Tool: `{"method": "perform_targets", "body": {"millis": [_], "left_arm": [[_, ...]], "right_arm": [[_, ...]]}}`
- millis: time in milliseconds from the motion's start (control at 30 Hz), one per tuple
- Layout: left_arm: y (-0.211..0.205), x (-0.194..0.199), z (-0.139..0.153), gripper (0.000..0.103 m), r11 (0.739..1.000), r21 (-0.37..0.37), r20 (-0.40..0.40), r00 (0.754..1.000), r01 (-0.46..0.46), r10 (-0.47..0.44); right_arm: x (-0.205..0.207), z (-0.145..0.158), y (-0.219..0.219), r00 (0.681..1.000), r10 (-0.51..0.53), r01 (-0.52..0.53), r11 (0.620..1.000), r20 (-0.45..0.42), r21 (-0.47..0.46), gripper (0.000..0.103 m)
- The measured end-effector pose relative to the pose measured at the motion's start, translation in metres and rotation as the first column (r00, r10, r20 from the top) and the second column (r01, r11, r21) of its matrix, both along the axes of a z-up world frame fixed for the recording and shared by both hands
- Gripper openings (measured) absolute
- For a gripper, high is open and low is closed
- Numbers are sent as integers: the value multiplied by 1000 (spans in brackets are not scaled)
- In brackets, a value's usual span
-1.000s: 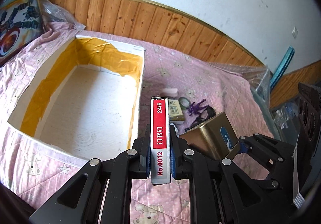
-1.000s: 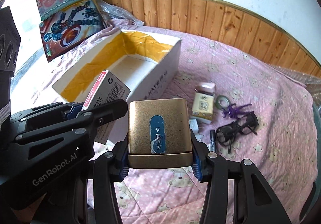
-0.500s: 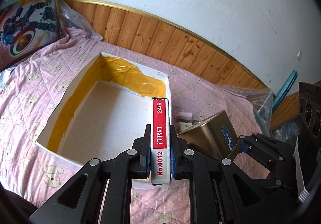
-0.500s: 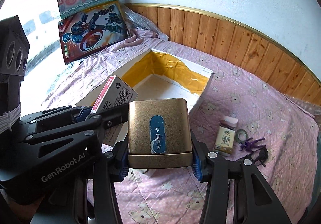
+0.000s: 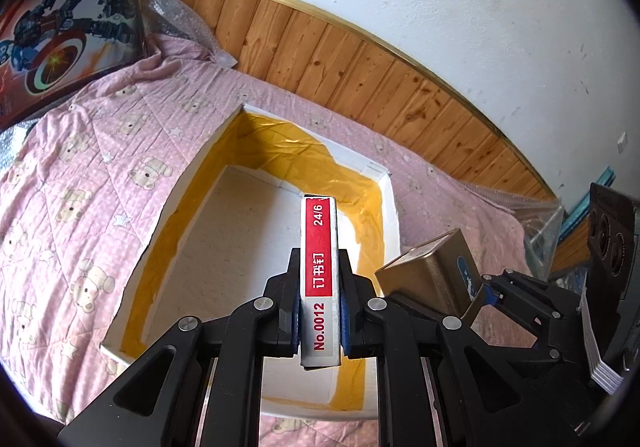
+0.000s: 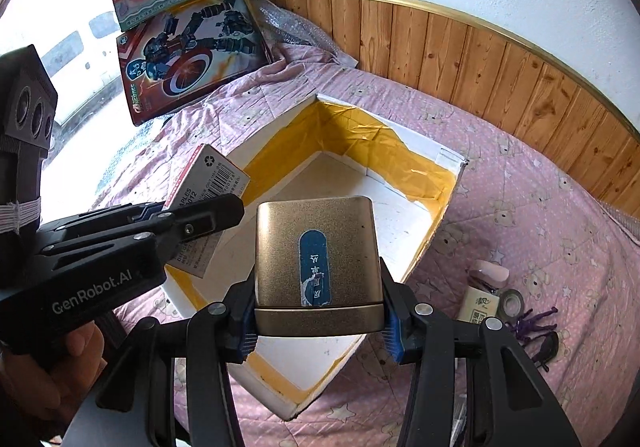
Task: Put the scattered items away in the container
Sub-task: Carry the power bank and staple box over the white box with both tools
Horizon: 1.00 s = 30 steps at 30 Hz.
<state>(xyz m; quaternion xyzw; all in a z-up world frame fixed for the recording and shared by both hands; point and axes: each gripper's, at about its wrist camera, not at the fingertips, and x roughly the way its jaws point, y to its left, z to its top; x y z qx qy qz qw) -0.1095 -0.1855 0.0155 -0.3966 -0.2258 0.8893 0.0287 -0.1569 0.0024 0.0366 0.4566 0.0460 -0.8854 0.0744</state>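
Staple box, red and white, is clamped in the left gripper above the white container. Gold tin is clamped in the right gripper, over the container's near edge. Small items are scattered on the pink quilt at 4 o'clock of the container.

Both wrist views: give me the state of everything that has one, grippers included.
Left gripper: shut on the staple box, held on edge over the container.
Right gripper: shut on the gold tin, lid on, above the container.
Container: open, nothing visible inside.
Small bottle: lying on the bedspread, outside the container.
Tape roll: on the bedspread beside the bottle.
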Motion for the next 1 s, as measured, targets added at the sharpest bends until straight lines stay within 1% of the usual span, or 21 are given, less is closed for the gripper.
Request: {"method": "perform_targets", "body": {"millis": [100,267,400,533,700,867,1000], "left_arm": [[-3,-15,-4,15,1000,0,30,999,11,-11],[-10,-43,-19,15,1000,18,113,994,11,-13],[-14,-65,-32,15,1000,27,179,984,16,-20],[-16,-88,-44,15,1000,16,236,971,24,-27],[-14,-116,-61,15,999,-29,302,953,40,-30],[-12,-143,-90,15,995,-81,381,924,54,-19],[-8,-157,-109,15,991,-107,422,906,76,-24]], "right_arm": [[-14,-5,3,1000,4,-4,1000,21,-10,50],[-41,-16,9,997,9,-7,999,71,-33,50],[-63,-27,14,993,5,-1,999,116,-35,50],[-83,-38,15,987,13,-10,1000,160,-24,50],[-112,-52,19,977,-6,6,1000,212,2,50],[-142,-67,23,962,-15,5,999,271,39,50],[-160,-80,29,946,-35,20,999,323,49,50]]}}
